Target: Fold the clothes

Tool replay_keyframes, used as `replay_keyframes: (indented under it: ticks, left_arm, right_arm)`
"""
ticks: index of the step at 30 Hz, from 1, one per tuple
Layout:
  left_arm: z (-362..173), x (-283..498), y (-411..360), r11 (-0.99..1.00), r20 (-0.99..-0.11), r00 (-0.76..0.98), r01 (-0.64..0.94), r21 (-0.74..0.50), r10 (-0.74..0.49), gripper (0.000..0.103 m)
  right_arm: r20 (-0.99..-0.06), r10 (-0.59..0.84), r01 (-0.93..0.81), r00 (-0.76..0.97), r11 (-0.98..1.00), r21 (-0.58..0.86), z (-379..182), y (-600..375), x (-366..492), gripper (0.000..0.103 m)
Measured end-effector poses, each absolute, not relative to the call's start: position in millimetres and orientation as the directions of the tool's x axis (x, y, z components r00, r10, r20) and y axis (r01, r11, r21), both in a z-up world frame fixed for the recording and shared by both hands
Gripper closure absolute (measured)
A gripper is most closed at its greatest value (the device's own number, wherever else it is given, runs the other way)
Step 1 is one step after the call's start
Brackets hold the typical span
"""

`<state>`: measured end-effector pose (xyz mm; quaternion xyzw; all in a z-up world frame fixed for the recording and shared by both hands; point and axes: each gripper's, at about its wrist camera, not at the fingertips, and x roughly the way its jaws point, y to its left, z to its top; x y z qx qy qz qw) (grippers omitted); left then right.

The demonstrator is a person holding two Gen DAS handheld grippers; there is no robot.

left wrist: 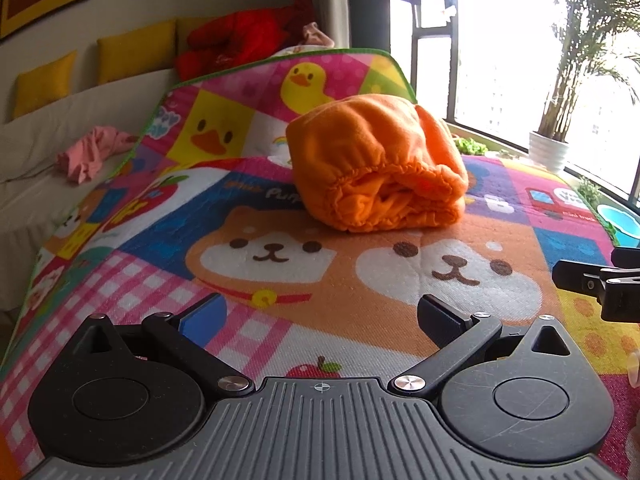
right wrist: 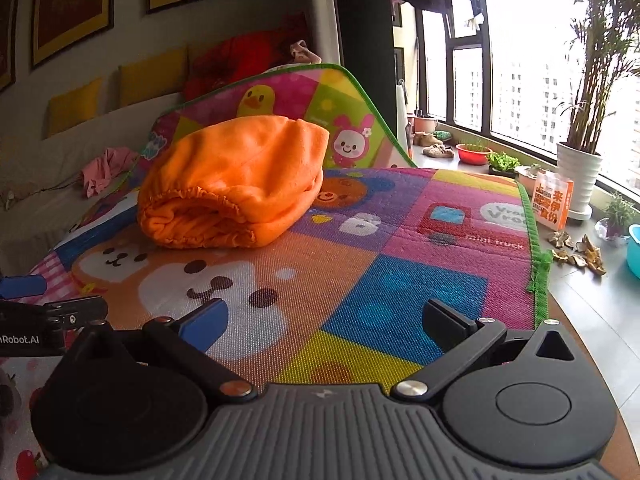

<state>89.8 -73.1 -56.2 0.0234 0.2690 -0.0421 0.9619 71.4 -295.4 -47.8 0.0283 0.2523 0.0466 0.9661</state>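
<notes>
Evidently finished, I held both grippers, left (left wrist: 322, 312) and right (right wrist: 324, 316), wide apart and empty, the folded orange garment (left wrist: 376, 164) ahead.

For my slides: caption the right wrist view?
Open right gripper hovering over cartoon-print play mat, folded orange fleece garment ahead.

The orange garment (left wrist: 376, 160) looks like soft, matt fleece; the play mat (right wrist: 400, 292) beneath shows a rough woven texture.
</notes>
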Motion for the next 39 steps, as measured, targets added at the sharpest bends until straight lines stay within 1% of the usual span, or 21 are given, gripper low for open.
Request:
replay_keyframes:
  ticks: [8,39]
  left_arm:
    - [-55.3,88.4,-74.7,0.995,-0.509,0.859,0.088,0.036,-0.057,0.0]
    - [-54.7,90.2,-71.8,0.996,-0.51,0.858,0.082,0.026,-0.058,0.0]
  right_arm:
    - [-0.484,0.103,-0.074,0.869,0.994,0.079,-48.1,-295.0,71.3,0.0]
    - [-0.483,0.102,-0.069,0.87,0.994,0.086,-48.5,-295.9,71.0,0.0]
